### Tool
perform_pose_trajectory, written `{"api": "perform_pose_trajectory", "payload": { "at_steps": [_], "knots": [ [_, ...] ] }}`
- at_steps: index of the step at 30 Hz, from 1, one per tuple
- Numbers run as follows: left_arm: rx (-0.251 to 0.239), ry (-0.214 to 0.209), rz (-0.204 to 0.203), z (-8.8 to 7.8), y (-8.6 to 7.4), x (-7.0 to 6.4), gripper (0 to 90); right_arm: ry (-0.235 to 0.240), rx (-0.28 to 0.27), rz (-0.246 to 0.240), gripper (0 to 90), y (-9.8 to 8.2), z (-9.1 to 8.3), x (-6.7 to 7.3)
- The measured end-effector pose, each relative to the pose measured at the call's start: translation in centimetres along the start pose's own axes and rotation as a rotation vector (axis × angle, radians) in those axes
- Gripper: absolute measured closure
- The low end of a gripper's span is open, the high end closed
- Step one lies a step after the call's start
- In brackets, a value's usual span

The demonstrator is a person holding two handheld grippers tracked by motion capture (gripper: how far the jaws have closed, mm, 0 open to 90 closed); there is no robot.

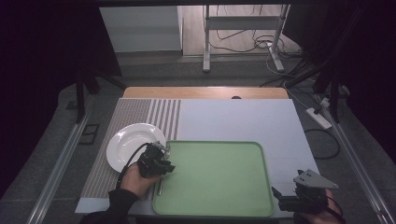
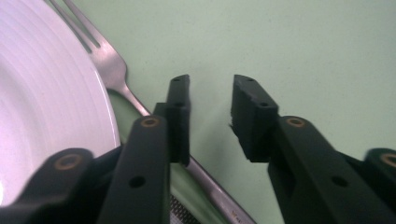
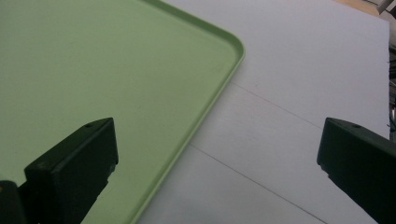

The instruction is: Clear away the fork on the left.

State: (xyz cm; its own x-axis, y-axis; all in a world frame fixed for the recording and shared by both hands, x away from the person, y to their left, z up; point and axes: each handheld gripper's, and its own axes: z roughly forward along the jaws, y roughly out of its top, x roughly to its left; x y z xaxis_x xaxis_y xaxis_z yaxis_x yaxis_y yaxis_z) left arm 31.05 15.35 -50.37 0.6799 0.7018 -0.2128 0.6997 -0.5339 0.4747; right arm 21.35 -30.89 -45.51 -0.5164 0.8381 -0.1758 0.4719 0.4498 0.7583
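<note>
My left gripper (image 1: 167, 164) (image 2: 210, 86) hovers low over the left edge of the green tray (image 1: 215, 182) (image 2: 289, 42) (image 3: 93, 60). Its jaws stand a little apart with nothing between them. A metal fork (image 1: 160, 185) (image 2: 109, 60) lies along that tray edge, its handle running under the left jaw and its tines pointing away beside a white plate (image 1: 128, 144) (image 2: 46, 93). Near the tray's right front corner my right gripper (image 1: 286, 187) (image 3: 217, 135) is wide open and holds nothing.
The plate rests on a striped grey placemat (image 1: 135, 114) at the table's left. A pale mat (image 1: 233, 119) covers the table behind and right of the tray. Cables and a power strip (image 1: 320, 116) lie on the floor to the right.
</note>
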Motion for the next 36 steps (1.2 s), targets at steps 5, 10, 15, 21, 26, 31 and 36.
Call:
{"api": "perform_pose_trajectory", "payload": {
  "at_steps": [5,10,15,21,26,31,36],
  "knots": [
    [-0.03,-0.012,0.016,-0.2,0.1,-0.2,58.7,0.0,0.0,0.001,0.0,0.0,0.0,0.0],
    [-0.076,-0.04,0.053,-0.7,0.2,-0.7,50.0,0.001,-0.002,0.002,0.0,0.0,0.0,0.0],
    [-0.115,-0.024,0.086,-1.2,0.1,-0.9,39.6,0.001,-0.001,0.002,0.0,0.0,0.0,0.0],
    [-0.163,-0.003,0.079,-1.6,-0.2,-0.3,23.3,0.001,0.001,0.002,0.0,0.0,0.0,0.0],
    [-0.188,-0.006,0.079,-2.1,-0.5,0.1,7.8,0.001,0.001,0.002,0.0,0.0,0.0,0.0],
    [-0.189,0.008,0.091,-2.6,-0.9,0.4,2.1,0.001,0.002,0.001,0.0,0.0,0.0,0.0],
    [-0.204,-0.008,0.07,-3.2,-1.4,0.8,0.5,0.001,0.003,0.001,0.0,0.0,0.0,0.0]
  ]
}}
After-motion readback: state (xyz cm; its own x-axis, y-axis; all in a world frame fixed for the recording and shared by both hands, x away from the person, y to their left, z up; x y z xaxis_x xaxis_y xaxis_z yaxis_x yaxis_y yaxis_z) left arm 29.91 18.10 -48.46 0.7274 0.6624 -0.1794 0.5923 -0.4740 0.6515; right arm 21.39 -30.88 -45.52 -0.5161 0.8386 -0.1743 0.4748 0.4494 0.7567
